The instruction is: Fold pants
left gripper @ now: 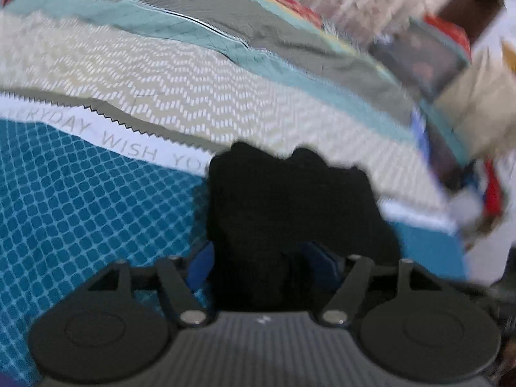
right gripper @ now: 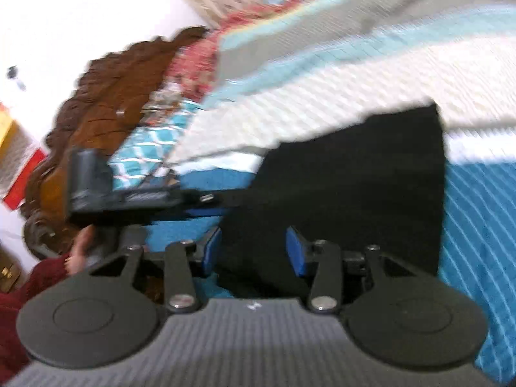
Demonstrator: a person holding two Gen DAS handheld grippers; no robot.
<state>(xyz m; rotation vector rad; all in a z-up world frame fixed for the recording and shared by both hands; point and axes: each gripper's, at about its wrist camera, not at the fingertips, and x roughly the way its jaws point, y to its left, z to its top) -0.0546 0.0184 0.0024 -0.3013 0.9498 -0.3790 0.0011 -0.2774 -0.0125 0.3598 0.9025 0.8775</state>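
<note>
Both grippers, left point(left gripper: 258, 258) and right point(right gripper: 254, 251), pinch bunched black pants point(right gripper: 354, 177) between blue pads point(right gripper: 296, 251) above the patterned bed point(left gripper: 80, 209).

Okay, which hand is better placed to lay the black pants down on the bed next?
Probably the right gripper: a broad flat panel of the pants hangs ahead of its jaws over the bed. The left gripper holds only a bunched wad.

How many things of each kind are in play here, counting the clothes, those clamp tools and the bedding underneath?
Black pants: 1
Hand-held gripper: 2, the left and the right, each with black cloth between its blue pads
Patterned bedspread: 1
Total: 4
</note>
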